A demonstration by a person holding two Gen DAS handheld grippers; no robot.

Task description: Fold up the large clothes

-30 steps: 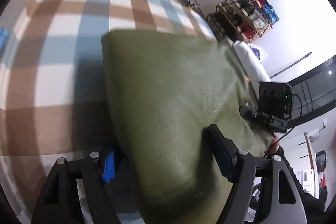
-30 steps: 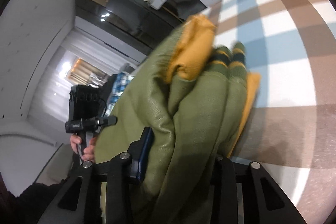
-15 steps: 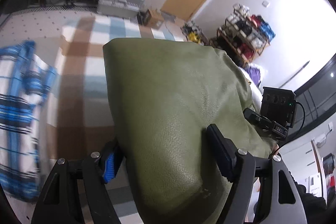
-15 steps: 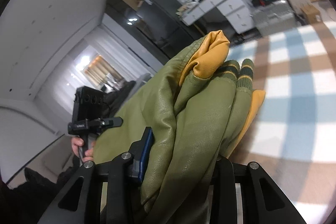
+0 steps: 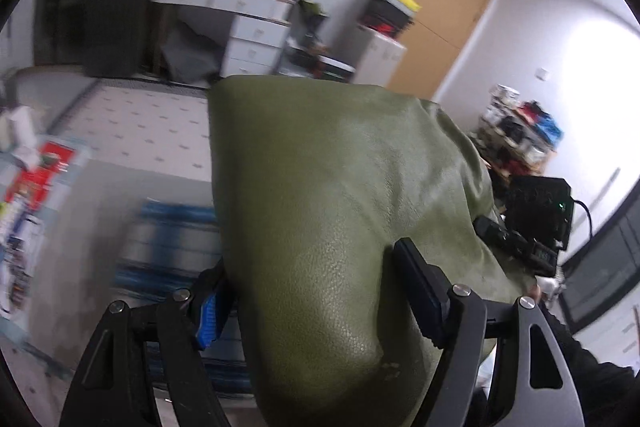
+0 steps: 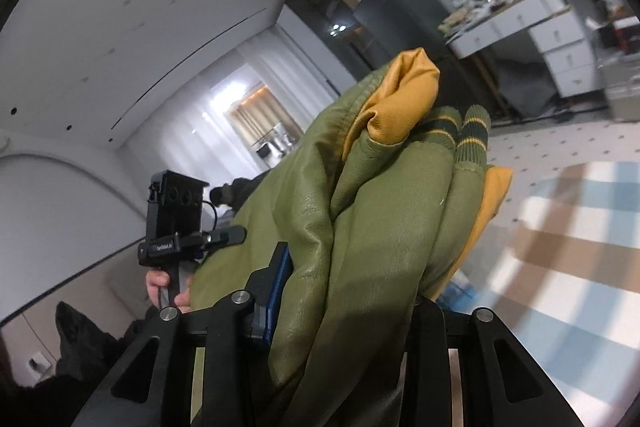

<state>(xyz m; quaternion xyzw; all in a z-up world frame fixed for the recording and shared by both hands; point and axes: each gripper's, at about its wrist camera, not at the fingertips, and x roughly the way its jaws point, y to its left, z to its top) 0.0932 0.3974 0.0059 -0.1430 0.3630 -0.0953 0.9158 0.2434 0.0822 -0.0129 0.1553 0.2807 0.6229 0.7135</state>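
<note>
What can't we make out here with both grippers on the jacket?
- Left wrist: the jacket fills the centre and hides the surface beneath it; its lower end is cut off by the frame edge.
- Left wrist: the blue cloth is motion-blurred, so its type is unclear.
- Right wrist: the right gripper has its right finger buried in folds.
- Right wrist: the left gripper shows only its back; its jaws are behind the jacket.

Inspector A: Left wrist view: strong glare whites out the wall (image 5: 592, 75) at right. The blue cloth (image 5: 172, 247) and floor at left are smeared by motion blur.

Inspector B: Right wrist view: daylight through the curtained window (image 6: 248, 111) (mildly overexposed). The checked blanket (image 6: 560, 247) is blurred. Both show fisheye bending and dark corners.
</note>
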